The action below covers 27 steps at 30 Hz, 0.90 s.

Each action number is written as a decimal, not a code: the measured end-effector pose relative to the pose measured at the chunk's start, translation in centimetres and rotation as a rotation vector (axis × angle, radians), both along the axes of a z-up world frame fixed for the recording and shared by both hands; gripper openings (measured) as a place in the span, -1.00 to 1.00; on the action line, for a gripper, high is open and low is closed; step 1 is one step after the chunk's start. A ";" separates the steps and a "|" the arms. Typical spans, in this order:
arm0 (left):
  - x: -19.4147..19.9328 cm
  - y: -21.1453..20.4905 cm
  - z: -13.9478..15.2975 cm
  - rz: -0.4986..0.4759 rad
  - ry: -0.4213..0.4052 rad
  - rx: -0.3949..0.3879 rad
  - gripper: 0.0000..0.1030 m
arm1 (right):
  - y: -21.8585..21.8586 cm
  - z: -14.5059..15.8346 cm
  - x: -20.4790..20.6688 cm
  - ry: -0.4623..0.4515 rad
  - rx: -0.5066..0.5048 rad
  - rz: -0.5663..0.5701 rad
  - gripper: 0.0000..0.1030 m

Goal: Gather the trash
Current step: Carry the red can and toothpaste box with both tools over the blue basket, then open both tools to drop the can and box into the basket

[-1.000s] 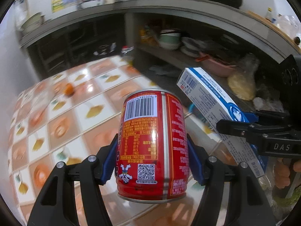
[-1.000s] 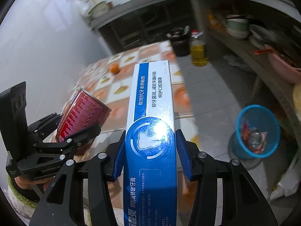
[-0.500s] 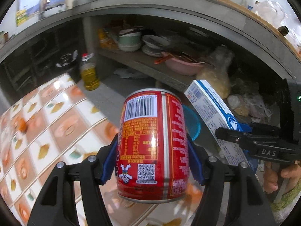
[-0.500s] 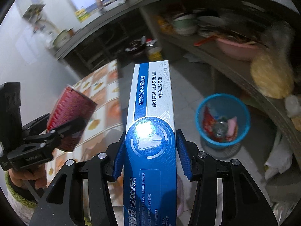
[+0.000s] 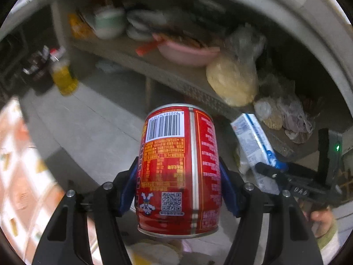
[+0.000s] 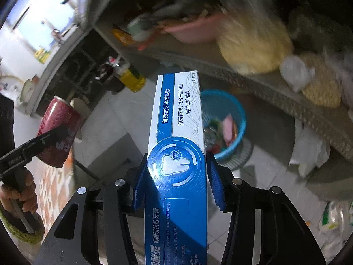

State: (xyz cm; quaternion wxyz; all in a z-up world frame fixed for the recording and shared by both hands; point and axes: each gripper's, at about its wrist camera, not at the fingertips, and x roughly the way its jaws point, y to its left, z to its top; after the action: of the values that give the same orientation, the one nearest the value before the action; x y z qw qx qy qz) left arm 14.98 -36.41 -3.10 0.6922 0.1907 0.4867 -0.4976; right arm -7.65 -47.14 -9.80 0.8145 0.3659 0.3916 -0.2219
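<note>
Your left gripper [image 5: 178, 190] is clamped on a red cylindrical metal drink can [image 5: 179, 167], its blue pads pressing both sides of the can's lower half, barcode and printed label facing the camera. Your right gripper [image 6: 177, 183] is clamped the same way on a long blue-and-white cardboard toothpaste box [image 6: 177, 154], which runs forward between the blue pads. Both are held in the air over a grey tiled floor [image 5: 92, 121]. From the left wrist view, the box shows to the right of the can; from the right wrist view, the can shows off to the left, with your hand [image 6: 18, 192] wrapped round the left handle. Just past the far end of the box stands a round blue plastic waste basket [image 6: 239, 119] on the floor, with wrappers and other litter inside. Farther off, a yellow bottle of oil [image 6: 132, 80] stands on the floor, and a low concrete shelf [image 6: 275, 92] carries a pink plastic basin [image 5: 187, 53] and plastic bags of yellowish food [image 5: 233, 81].
</note>
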 end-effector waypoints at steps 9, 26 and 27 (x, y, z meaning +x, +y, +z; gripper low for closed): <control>3.8 -10.1 -10.3 0.004 0.183 0.234 0.24 | -5.2 -8.4 4.6 0.108 0.132 -0.040 -0.09; 9.2 -18.0 -22.9 0.130 0.298 0.397 0.24 | -10.8 -16.4 10.8 0.262 0.167 -0.128 0.03; 9.3 -17.9 -23.0 0.150 0.315 0.396 0.30 | -10.8 -16.3 10.7 0.255 0.157 -0.137 0.13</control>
State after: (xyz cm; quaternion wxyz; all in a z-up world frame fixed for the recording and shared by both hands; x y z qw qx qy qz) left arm 24.27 -54.35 -26.10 0.5921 0.2061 0.6891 -0.3635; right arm 3.02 -57.95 -26.12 0.7101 0.4231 0.4821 -0.2903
